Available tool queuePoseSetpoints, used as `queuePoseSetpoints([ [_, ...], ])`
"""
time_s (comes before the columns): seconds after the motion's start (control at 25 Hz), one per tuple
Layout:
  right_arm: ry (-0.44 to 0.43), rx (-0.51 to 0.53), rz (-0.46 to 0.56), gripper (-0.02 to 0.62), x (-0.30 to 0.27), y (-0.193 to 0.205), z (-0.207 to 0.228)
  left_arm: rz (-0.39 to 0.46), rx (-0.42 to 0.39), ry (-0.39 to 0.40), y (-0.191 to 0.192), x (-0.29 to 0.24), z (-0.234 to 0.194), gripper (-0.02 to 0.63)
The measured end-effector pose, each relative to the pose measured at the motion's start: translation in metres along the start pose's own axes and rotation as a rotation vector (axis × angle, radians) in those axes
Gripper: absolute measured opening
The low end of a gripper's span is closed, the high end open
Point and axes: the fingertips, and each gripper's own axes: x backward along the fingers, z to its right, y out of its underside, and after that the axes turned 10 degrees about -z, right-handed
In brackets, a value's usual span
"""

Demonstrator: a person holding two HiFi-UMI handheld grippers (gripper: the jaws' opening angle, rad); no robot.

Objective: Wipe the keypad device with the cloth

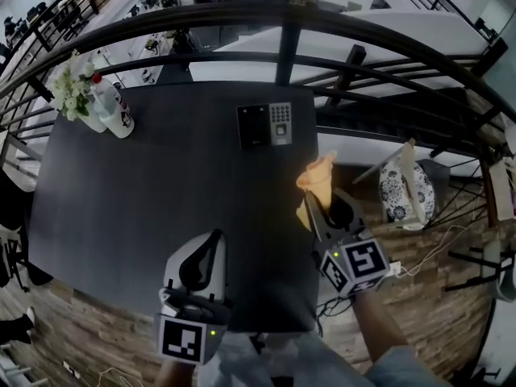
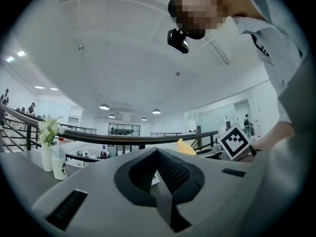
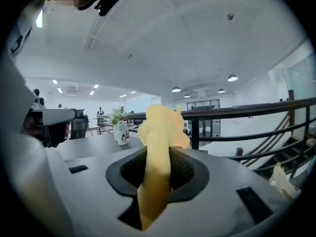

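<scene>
Yellow cloth clamped in the right gripper, keypad device at the table's far edge.

A vase of white flowers [image 1: 74, 93] and a red-capped bottle [image 1: 113, 110] stand together at the far left corner of the dark table [image 1: 137, 192], well apart from everything else, and a black curved railing [image 1: 282, 24] runs beyond the far edge. The keypad device [image 1: 266, 125] lies flat against the far edge, toward the far right corner. The right gripper [image 1: 311, 206] hangs over the table's right edge, jaws pinched on the yellow cloth [image 1: 317, 177], which sticks up past the tips toward the device. The left gripper [image 1: 214, 235] sits near the near edge, jaws together on nothing, the device well ahead and to its right.
</scene>
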Motion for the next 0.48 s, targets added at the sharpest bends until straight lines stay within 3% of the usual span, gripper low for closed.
queuePoseSetpoints([
  [0.48, -0.084, 0.069, 0.008, 0.101, -0.079, -0.027, 0.018, 0.047, -0.033, -0.086, -0.011, -0.052, -0.028, 0.006],
])
